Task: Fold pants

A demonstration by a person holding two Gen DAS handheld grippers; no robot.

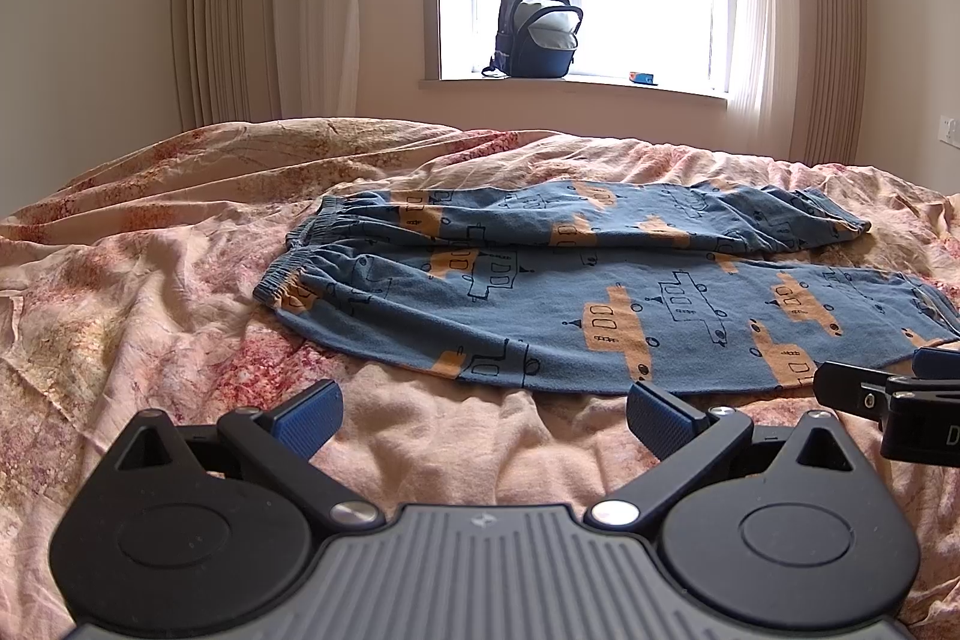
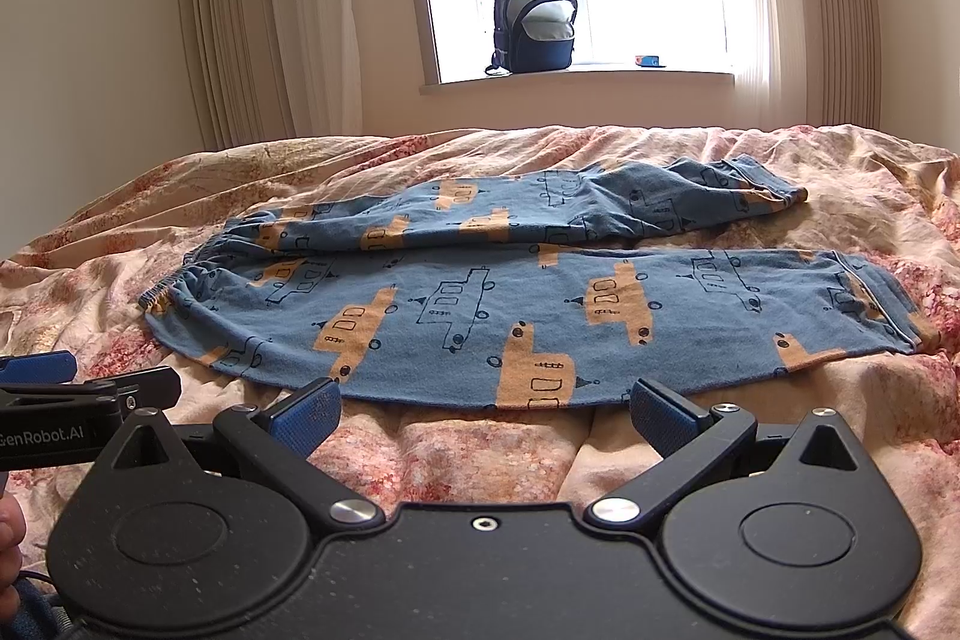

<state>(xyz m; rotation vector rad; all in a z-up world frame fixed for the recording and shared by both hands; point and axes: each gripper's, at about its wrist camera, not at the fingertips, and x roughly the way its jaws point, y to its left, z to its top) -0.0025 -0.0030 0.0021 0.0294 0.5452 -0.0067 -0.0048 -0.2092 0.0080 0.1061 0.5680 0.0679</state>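
Blue pants (image 1: 600,292) with orange vehicle prints lie flat on the bed, waistband at the left, both legs stretched to the right, the far leg slightly rumpled. They also show in the right wrist view (image 2: 510,316). My left gripper (image 1: 483,415) is open and empty, just short of the pants' near edge. My right gripper (image 2: 483,415) is open and empty, its fingertips right at the near edge of the near leg. The right gripper's fingertip (image 1: 864,388) shows at the left view's right edge, and the left gripper's fingertip (image 2: 90,388) at the right view's left edge.
A rumpled pink floral bedspread (image 1: 150,280) covers the bed. Behind it is a window sill with a dark backpack (image 1: 537,34) and a small blue and orange object (image 1: 643,77). Curtains hang on both sides of the window.
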